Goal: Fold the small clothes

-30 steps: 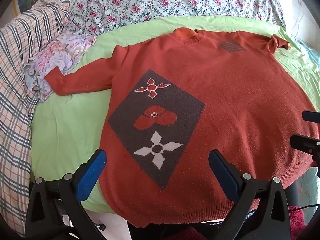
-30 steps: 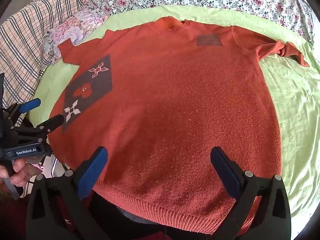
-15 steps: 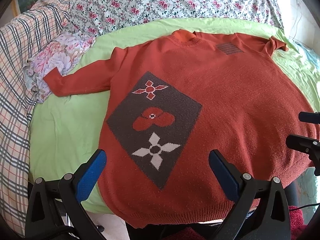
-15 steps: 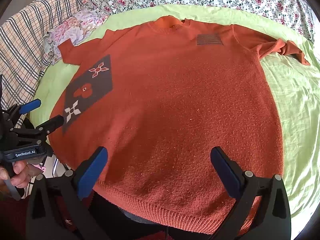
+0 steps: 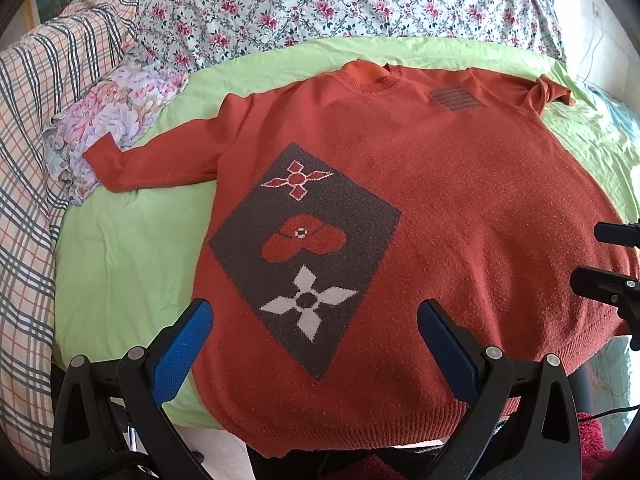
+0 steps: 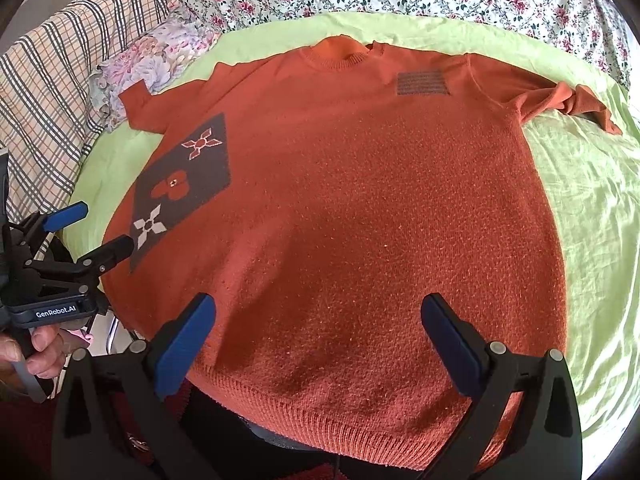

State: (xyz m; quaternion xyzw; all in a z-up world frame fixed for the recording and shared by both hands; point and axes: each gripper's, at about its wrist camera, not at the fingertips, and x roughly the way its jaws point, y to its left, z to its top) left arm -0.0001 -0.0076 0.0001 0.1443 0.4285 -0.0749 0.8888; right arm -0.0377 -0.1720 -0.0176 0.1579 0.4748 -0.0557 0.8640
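An orange knit sweater with a dark diamond patch of flower motifs lies spread flat, front up, on a green sheet; it also shows in the right wrist view. Its left sleeve stretches out to the left; its right sleeve is bunched at the far right. My left gripper is open and empty above the hem's left part. My right gripper is open and empty above the hem's right part. Neither touches the sweater.
A floral quilt lies at the back, a plaid blanket at the left with a small floral cloth beside it. The hem hangs over the bed's front edge. A hand holds the left gripper in the right wrist view.
Both views have shifted slightly, so the sweater sits a little lower in frame. Both grippers stay open and empty; the sweater has not moved.
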